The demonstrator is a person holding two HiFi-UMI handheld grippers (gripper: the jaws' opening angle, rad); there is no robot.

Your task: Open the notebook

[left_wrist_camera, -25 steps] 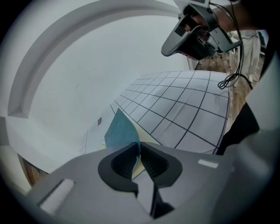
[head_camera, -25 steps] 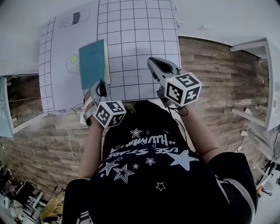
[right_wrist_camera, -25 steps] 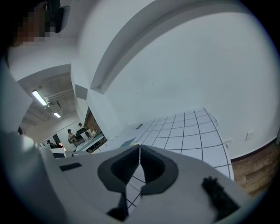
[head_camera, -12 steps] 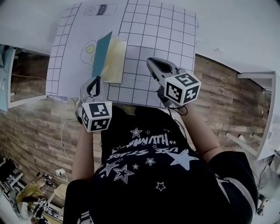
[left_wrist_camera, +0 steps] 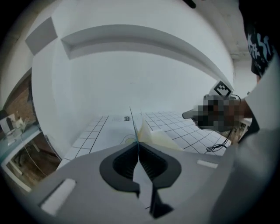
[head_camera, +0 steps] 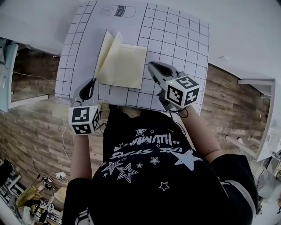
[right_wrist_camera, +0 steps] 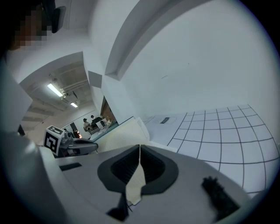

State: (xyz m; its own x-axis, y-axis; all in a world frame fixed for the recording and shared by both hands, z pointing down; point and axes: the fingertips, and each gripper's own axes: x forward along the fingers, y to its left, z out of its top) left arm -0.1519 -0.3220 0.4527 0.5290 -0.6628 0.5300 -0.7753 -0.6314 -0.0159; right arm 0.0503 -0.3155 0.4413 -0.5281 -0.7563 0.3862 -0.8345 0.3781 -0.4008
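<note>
The notebook (head_camera: 127, 66) lies open on the gridded white mat (head_camera: 175, 35), with cream pages facing up. Its cover (head_camera: 104, 50) stands lifted at the left side. My left gripper (head_camera: 92, 83) is at the cover's lower corner. In the left gripper view its jaws (left_wrist_camera: 138, 146) are shut on the thin cover edge (left_wrist_camera: 132, 122), with cream pages (left_wrist_camera: 159, 139) just to the right. My right gripper (head_camera: 152, 66) hovers by the notebook's right edge. Its jaws (right_wrist_camera: 139, 148) are shut, with nothing seen gripped. The notebook (right_wrist_camera: 118, 135) shows behind them.
The mat carries a printed bottle outline (head_camera: 117, 11) at the far edge. A wood-plank floor (head_camera: 39, 127) lies around the table, with a white shelf unit (head_camera: 263, 114) at the right and a loose cable (head_camera: 66, 132) at the left.
The teal notebook was lying closed. Its cover has since been lifted and swung left by my left gripper, baring the cream pages. The right gripper now sits nearer the notebook's right edge.
</note>
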